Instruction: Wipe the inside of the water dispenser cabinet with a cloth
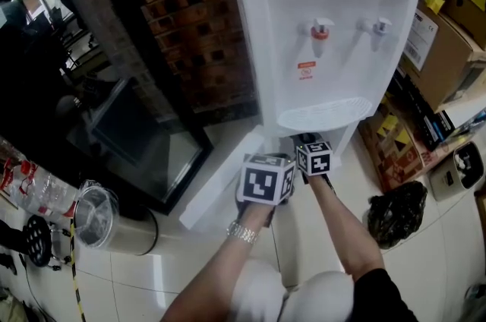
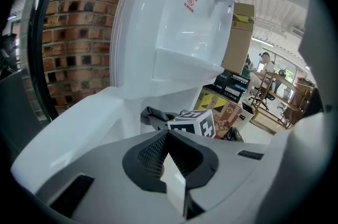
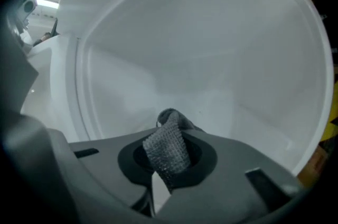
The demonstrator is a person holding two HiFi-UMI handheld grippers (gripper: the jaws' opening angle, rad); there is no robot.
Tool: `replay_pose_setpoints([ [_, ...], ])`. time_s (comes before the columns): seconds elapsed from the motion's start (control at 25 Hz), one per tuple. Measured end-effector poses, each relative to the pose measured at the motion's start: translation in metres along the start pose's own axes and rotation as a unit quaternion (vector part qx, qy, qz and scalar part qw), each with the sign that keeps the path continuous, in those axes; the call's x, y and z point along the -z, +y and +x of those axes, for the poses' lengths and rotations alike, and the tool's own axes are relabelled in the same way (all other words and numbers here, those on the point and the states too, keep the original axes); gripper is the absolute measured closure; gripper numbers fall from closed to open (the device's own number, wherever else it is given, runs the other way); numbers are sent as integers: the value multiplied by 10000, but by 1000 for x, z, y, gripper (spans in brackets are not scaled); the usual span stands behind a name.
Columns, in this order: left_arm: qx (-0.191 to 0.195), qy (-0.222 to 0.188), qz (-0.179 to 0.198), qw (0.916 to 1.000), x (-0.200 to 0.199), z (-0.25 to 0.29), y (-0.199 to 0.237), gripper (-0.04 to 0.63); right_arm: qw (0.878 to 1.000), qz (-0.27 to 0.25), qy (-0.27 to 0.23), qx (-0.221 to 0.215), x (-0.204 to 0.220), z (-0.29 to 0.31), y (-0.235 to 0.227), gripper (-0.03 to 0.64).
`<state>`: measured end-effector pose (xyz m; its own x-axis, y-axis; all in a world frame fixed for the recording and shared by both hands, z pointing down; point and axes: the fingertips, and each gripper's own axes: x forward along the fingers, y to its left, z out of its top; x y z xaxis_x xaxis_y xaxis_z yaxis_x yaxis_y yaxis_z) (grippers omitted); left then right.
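Head view: glossy white, boxy water dispenser (image 1: 326, 24) at twelve o'clock; left tool (image 1: 267, 159) and right tool (image 1: 310, 140) at its foot. Left gripper view: ribbed dark jaws pressed together, empty. Right gripper view: jaws clamped on grey waffle-weave cloth (image 3: 168, 148), at six o'clock inside the smooth white cabinet (image 3: 211, 59).

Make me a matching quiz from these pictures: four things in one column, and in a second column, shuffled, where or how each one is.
Things:
1. cloth
2. cabinet door
3. black bag
4. left gripper

States:
A. on the floor, right of the dispenser
B. jaws shut, nothing between them
C. swung open
D. clamped in the right gripper

Pairs: 1-D, 2-C, 3-A, 4-B
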<state>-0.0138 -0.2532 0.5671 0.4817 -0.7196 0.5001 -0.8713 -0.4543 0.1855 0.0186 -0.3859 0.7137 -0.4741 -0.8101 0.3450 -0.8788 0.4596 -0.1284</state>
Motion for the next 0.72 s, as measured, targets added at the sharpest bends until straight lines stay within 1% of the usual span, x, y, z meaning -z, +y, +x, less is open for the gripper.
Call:
replay_pose_setpoints([
  [0.08, -1, -6, 19, 10000, -1, 0, 0, 592, 9986, 43, 126, 505, 5, -4, -25, 597],
  [0.16, 1, -4, 69, 10000, -2, -1, -1, 592, 9944, 167, 271, 1009, 12, -13, -53, 597],
  [0.24, -4, 23, 41, 10000, 0, 1, -1, 592, 9904, 327, 369, 1288, 16, -21, -73, 597],
  [0.32, -1, 34, 19, 10000, 1, 2, -1, 592, 9885, 496, 416, 1367, 19, -26, -83, 597],
  [0.4, 6, 21, 69, 10000, -1, 1, -1, 592, 9893, 654, 469, 1220, 24, -25, -82, 597],
  [0.48, -26, 36, 122, 9999, 0, 0, -1, 592, 9911, 819, 540, 895, 31, -18, -72, 597],
  [0.6, -140, -11, 126, 9998, -1, -2, 5, 592, 9932, 915, 710, 81, 45, -3, -35, 597],
  [0.72, -179, -22, 63, 9998, 0, -3, 8, 592, 9897, 878, 853, -748, 56, 10, 14, 597],
])
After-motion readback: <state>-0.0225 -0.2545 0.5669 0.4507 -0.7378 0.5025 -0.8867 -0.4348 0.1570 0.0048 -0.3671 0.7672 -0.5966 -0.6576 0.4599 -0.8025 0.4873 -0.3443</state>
